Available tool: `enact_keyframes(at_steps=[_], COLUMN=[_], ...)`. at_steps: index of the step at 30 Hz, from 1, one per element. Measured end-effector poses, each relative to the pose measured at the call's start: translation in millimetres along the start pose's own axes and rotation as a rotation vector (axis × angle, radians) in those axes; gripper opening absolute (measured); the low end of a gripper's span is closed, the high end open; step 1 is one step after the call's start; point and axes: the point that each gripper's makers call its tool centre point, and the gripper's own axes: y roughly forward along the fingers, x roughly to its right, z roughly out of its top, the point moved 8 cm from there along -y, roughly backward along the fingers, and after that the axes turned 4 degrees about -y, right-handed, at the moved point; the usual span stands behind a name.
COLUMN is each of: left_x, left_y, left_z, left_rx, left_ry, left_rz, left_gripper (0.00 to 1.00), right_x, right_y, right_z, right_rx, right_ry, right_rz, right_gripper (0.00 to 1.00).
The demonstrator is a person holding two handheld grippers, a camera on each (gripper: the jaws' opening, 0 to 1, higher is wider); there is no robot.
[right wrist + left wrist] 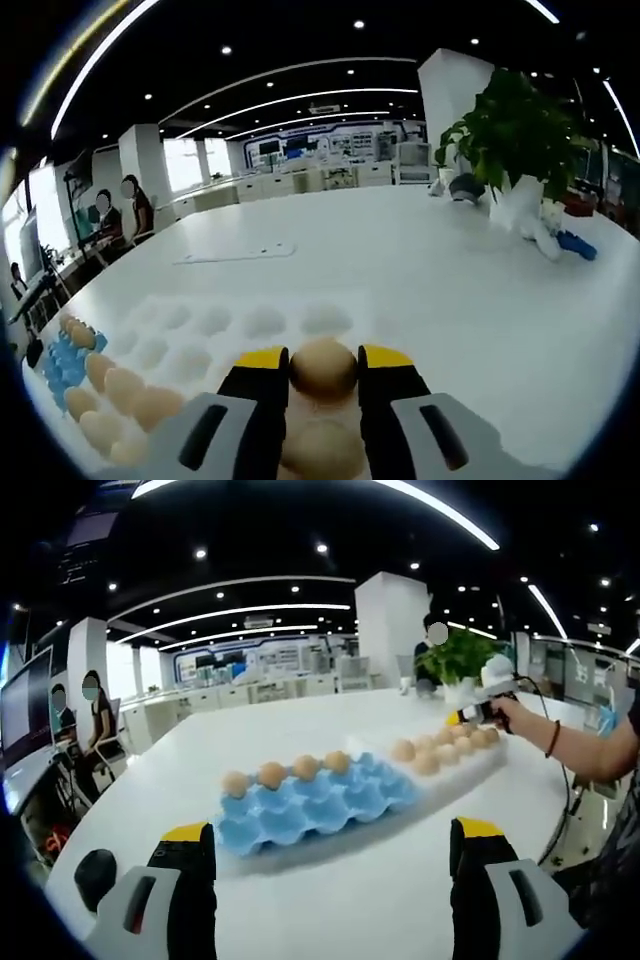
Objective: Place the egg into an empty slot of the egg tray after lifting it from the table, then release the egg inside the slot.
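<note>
In the right gripper view, the right gripper (324,368) has its two yellow-tipped jaws closed in on a brown egg (323,367), one jaw on each side of it. The egg sits just above a clear tray (215,335) whose far cups look empty. More eggs (118,395) lie in the near left cups of that clear tray, and another egg shows low between the jaws, partly cut off by the bottom edge. A corner of the blue egg tray (62,362) peeks in at the far left, too small to see well. A potted plant (512,135) stands far off on the right of the white table (420,270). In the left gripper view, the left gripper (332,842) has its jaws wide apart and holds nothing, hanging over the bare table near the blue egg tray. That tray has four eggs (288,771) in its far row and empty cups in front. Past it, to the right, a person's hand (512,714) holds the right gripper over the clear tray of eggs, but its jaws are too small there to make out.
</note>
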Motion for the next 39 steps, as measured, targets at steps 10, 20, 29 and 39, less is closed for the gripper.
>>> enact_keyframes(at_steps=[10, 20, 29, 39], left_x=[1.7, 4.0, 3.8, 2.4], left_y=[2, 2, -1, -4], left_z=[1.2, 4.3, 2.3, 1.5], left_rx=[0.006, 0.014, 0.01, 0.011], left_ry=[0.007, 0.014, 0.014, 0.016], left_rz=[-0.012, -0.024, -0.02, -0.017], left_gripper=[0.99, 0.99, 0.99, 0.99], right_x=[3, 1, -10, -28], right_y=[-11, -14, -20, -17], right_z=[6.6, 10.4, 14.4, 16.4], right_rx=[0.068, 0.088, 0.107, 0.106], right_ry=[-0.004, -0.023, -0.035, -0.052], right_rz=[0.005, 0.013, 0.048, 0.099], right_gripper=[0.28, 0.28, 0.28, 0.28])
